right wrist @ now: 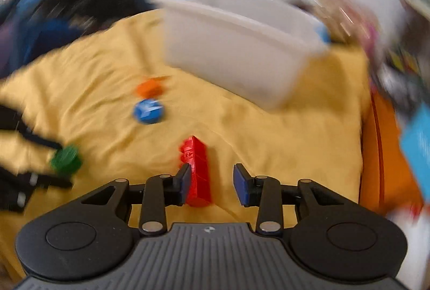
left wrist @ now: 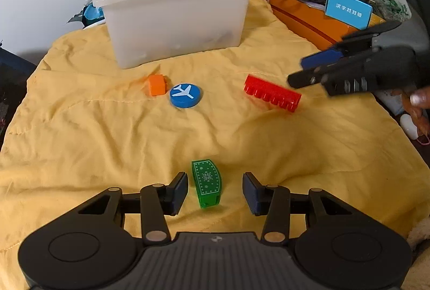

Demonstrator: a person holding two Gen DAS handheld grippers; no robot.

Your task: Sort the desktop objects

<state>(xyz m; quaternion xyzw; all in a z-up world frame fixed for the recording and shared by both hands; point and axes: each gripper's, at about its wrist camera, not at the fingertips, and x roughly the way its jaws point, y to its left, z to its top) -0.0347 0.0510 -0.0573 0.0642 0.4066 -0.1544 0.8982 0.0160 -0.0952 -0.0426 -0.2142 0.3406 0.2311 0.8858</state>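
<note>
A green patterned block (left wrist: 206,183) lies on the yellow cloth (left wrist: 107,134) between the fingers of my left gripper (left wrist: 215,193), which is open and not touching it. Farther off lie an orange block (left wrist: 156,84), a blue airplane disc (left wrist: 185,95) and a red toothed block (left wrist: 271,93). My right gripper (left wrist: 295,72) hovers open just right of the red block. In the blurred right wrist view the red block (right wrist: 197,171) lies between the open fingers of the right gripper (right wrist: 212,183), close to the left pad. The green block (right wrist: 65,158), blue disc (right wrist: 147,111) and orange block (right wrist: 150,88) lie to the left.
A translucent white bin (left wrist: 174,18) stands at the back of the cloth, also the white bin (right wrist: 236,48) in the right wrist view. An orange box (left wrist: 309,18) with a blue card (left wrist: 348,9) and clutter sits at the back right. Bags lie behind the bin.
</note>
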